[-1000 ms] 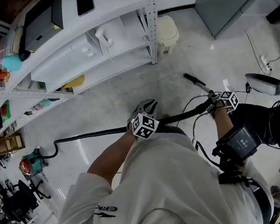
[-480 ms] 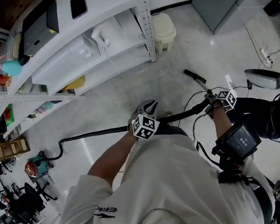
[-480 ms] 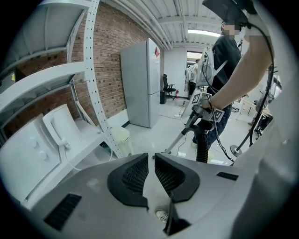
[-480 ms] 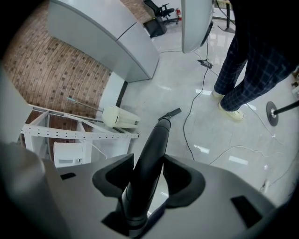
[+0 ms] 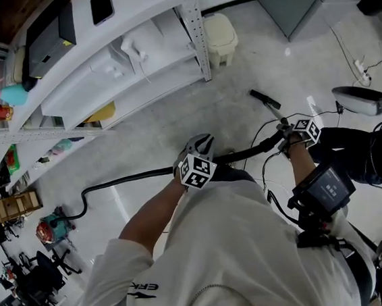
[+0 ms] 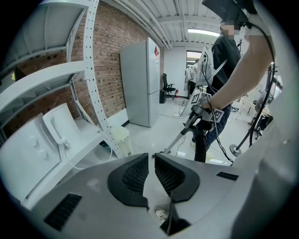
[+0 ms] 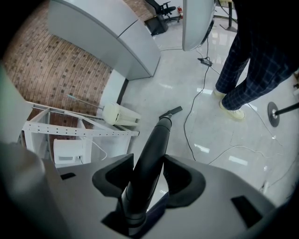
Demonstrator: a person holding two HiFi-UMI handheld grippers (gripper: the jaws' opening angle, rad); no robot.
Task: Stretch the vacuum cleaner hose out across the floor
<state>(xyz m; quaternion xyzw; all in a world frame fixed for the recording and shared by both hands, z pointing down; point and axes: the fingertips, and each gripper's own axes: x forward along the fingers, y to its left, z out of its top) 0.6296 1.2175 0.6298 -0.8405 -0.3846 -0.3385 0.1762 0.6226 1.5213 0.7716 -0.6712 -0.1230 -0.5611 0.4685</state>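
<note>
Hose (image 5: 126,181) still clamped in right tool (image 7: 148,170), barely shifted.

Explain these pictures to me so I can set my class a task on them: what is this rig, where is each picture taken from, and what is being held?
There is no robot here: a person holds a two-jawed tool in each hand. The head view comes from a camera on the person's head, looking down at the floor. The other two views come from cameras riding on each tool, looking along its jaws.

A black hose leads from a small cleaner on the floor at the left, passes the left tool and reaches the right tool. The right tool's jaws are closed on the wand at the hose's end. The left tool's jaws stand nearly together with nothing between them. White shelves and a bin stand beyond.
</note>
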